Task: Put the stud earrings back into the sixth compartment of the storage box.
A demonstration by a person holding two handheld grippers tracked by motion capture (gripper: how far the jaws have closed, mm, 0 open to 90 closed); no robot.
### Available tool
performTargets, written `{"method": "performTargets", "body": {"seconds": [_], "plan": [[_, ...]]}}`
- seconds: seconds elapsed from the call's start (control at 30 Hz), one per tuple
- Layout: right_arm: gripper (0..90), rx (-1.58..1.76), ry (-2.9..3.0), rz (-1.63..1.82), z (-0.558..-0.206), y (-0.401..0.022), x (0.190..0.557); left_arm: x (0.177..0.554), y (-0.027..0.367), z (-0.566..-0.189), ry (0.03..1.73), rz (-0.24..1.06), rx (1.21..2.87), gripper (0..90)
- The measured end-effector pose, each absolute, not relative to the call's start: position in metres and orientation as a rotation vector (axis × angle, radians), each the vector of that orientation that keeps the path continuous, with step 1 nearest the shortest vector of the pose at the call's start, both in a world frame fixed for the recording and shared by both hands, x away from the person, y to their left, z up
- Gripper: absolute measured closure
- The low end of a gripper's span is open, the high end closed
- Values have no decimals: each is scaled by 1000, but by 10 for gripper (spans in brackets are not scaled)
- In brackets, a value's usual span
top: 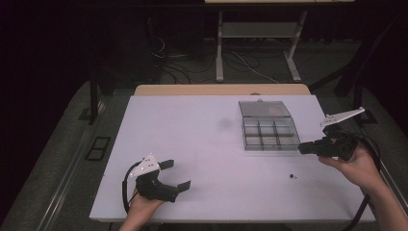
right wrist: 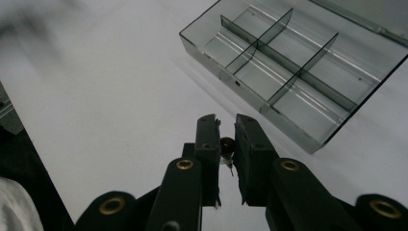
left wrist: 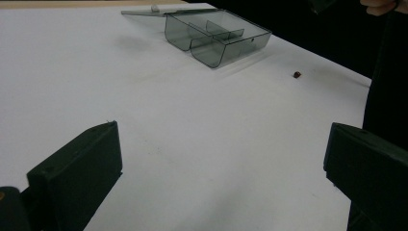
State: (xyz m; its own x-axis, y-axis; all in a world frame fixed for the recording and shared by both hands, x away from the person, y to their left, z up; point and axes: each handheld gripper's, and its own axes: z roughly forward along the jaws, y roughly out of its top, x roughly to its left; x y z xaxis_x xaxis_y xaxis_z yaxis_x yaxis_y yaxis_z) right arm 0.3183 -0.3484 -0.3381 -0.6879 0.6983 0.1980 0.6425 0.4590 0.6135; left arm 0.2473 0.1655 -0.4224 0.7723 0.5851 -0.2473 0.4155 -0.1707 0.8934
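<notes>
One small dark bead (right wrist: pixel 227 143) is pinched in my right hand-held gripper (right wrist: pixel 227 126), raised beside the open divided box (right wrist: pixel 298 67) for an easy drop, w/ another bead (top: pixel 291 176) on the bench (top: pixel 202 144), left hand-held gripper (top: pixel 174 174) idle, jaws wide apart.

A white counter (top: pixel 192 144) has a wooden edge (top: pixel 221 89) at its far side. Behind it, cables (top: pixel 192 67) lie on the floor beside a metal stand (top: pixel 219 48).
</notes>
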Motion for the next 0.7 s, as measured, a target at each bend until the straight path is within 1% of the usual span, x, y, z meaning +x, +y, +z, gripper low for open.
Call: {"method": "performTargets", "body": {"seconds": [0.7], "plan": [[801,1188,2588,1049,-322,-331,357,247,166,-422,776,182,1796,0]]}}
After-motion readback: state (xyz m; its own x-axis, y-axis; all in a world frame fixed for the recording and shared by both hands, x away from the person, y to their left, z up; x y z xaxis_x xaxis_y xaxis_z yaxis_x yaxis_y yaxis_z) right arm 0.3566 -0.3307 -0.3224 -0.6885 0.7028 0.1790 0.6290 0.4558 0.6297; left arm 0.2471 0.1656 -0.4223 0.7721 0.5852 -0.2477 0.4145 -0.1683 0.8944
